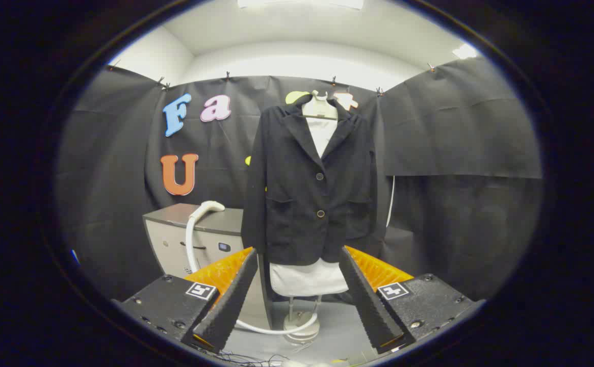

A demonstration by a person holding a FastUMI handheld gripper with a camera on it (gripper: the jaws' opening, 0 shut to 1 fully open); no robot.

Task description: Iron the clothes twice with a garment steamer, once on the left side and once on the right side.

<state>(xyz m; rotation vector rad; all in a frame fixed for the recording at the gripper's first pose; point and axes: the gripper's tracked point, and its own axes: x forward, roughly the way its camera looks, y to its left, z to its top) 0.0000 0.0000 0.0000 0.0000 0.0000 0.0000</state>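
My tool (297, 300) gapes wide, empty — steamer head (210, 206) untouched left of centre, so the jacket (309, 188) awaits both 2 passes.

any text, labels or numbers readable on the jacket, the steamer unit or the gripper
Black jacket: no tag or print shows on it.
Steamer unit: small dark panels on its front, too small to read.
Square marker tags on the hand-held gripper: black-and-white patterns, not words.
The gripper's fingers stand open, with nothing between them, the jacket's hem beyond them.
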